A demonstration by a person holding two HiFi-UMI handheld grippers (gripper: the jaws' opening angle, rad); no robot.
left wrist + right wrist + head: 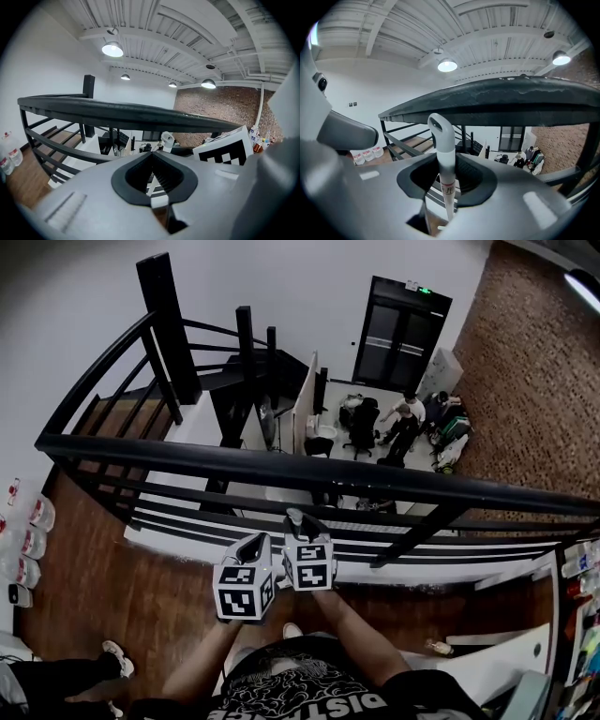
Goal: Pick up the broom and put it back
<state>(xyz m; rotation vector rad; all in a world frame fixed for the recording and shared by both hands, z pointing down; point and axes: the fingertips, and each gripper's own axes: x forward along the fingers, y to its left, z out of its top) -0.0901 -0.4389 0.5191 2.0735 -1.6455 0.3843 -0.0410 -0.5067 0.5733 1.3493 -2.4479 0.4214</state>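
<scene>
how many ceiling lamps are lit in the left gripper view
4 lit lamps: a large one upper left, a smaller one just below it, one near the middle, one beside the brick wall. Others may be hidden behind the railing.

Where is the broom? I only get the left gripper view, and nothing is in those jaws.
Observer: The right gripper has it. Its jaws are clamped on the white broom handle, which stands upright.
Operator: Is anyone downstairs?
Observer: Yes. The head view shows a few people down below, near a black door.
Operator: Anybody close to us?
Observer: Someone else's shoe shows on the wooden floor, at the head view's lower left.
</scene>
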